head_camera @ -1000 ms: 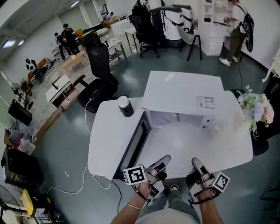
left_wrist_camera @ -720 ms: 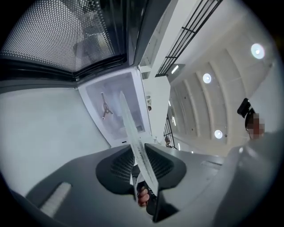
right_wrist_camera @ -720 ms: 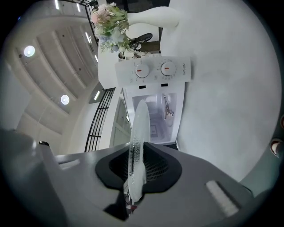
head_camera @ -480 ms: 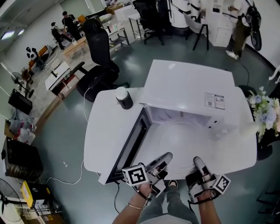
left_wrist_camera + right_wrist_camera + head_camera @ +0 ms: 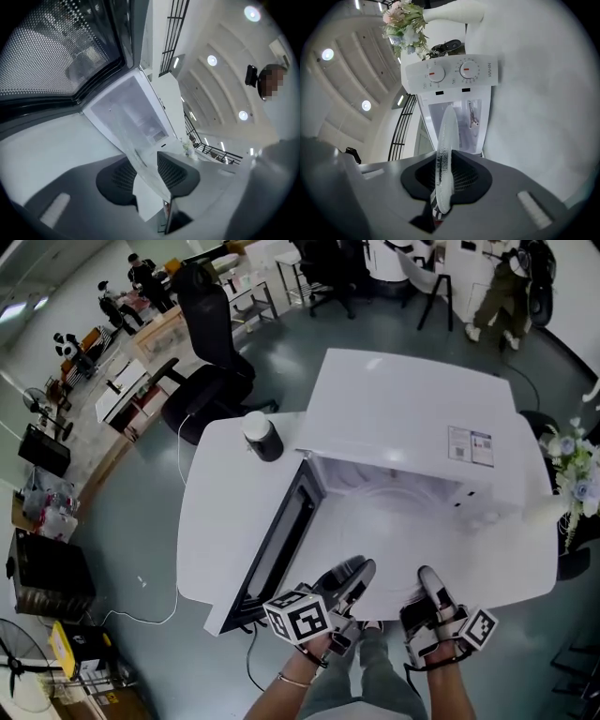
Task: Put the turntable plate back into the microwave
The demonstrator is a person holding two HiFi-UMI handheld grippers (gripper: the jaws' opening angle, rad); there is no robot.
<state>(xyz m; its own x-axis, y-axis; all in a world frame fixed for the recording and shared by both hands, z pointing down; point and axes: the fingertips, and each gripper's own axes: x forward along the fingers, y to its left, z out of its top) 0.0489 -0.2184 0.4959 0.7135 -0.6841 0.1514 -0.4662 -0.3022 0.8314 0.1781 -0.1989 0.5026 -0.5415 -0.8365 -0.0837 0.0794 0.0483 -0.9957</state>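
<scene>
A: Head view first. Where is the plate?

B: A white microwave (image 5: 412,418) stands on a white table (image 5: 216,521), with its door (image 5: 281,540) swung out to the left. The clear plate (image 5: 412,521) lies level in the open cavity (faint, as glass tends to be), its near rim at the mouth. The left gripper (image 5: 354,570) and the right gripper (image 5: 428,579) reach to that near rim, side by side.

A: And the left gripper view?

B: The plate (image 5: 143,157) passes edge-on between the jaws of the left gripper (image 5: 149,172), with the bare cavity beyond. The jaws are opening. A gap shows beside the glass, so the pads look to be off it.

A: The right gripper view?

B: The right gripper (image 5: 446,180) is clamped on the plate (image 5: 444,140), its pads tight on both faces. The glass reaches ahead into the cavity. Two dials (image 5: 450,72) show next to the opening, and flowers (image 5: 403,23) stand beyond.

A: So how far along is the task?

B: Far along, I judge. The plate is inside the cavity, or nearly all of it is. What is left is for the right gripper to let go, the plate to settle on its hub (which I cannot see), and both grippers to draw out. Whether the plate already rests on the cavity floor, I cannot tell.
</scene>
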